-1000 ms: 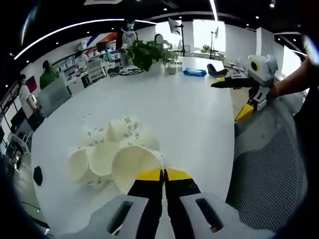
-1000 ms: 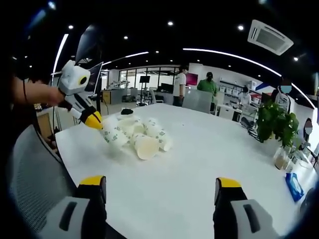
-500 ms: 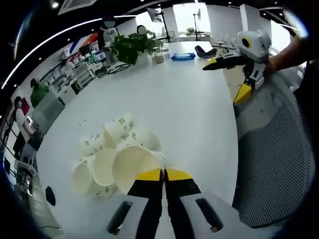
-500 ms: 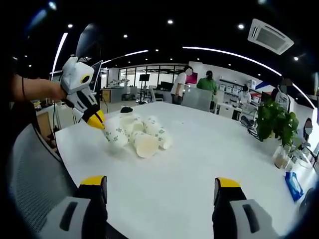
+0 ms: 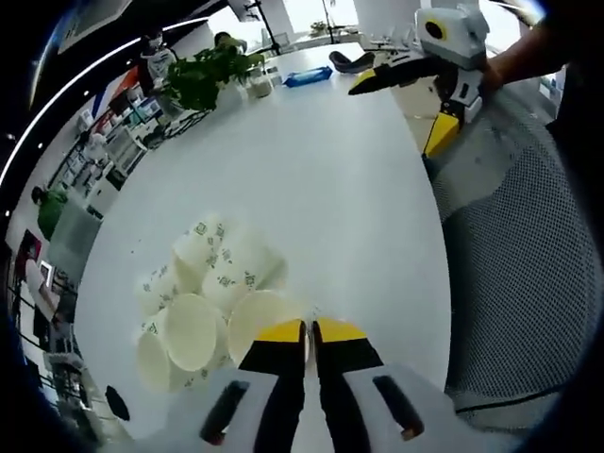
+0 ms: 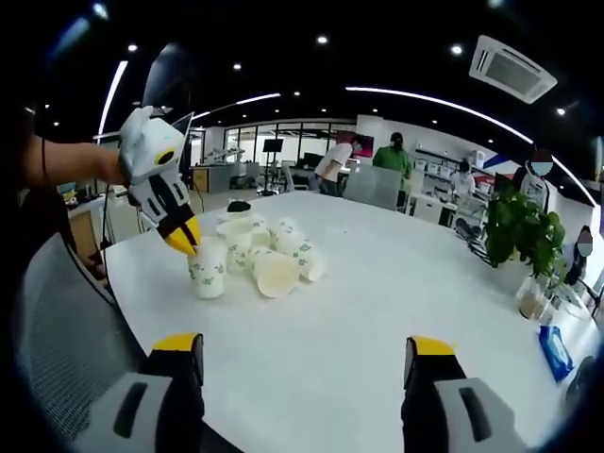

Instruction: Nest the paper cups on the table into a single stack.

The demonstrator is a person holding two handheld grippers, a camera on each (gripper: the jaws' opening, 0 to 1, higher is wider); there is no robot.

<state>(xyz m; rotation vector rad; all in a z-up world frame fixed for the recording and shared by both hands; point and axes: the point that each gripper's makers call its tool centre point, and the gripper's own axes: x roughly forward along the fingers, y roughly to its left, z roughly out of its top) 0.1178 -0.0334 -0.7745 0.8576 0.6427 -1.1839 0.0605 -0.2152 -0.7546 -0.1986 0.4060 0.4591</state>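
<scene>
The white table (image 6: 377, 311) carries the pile of paper cups (image 6: 269, 253) near its corner, beside a grey mesh chair (image 5: 528, 274). A potted plant (image 6: 517, 236) stands well apart at the far side. My left gripper (image 5: 310, 330) is clamped on the rim of one upright paper cup (image 6: 208, 269). My right gripper (image 6: 307, 354) hangs spread wide, holding nothing.
</scene>
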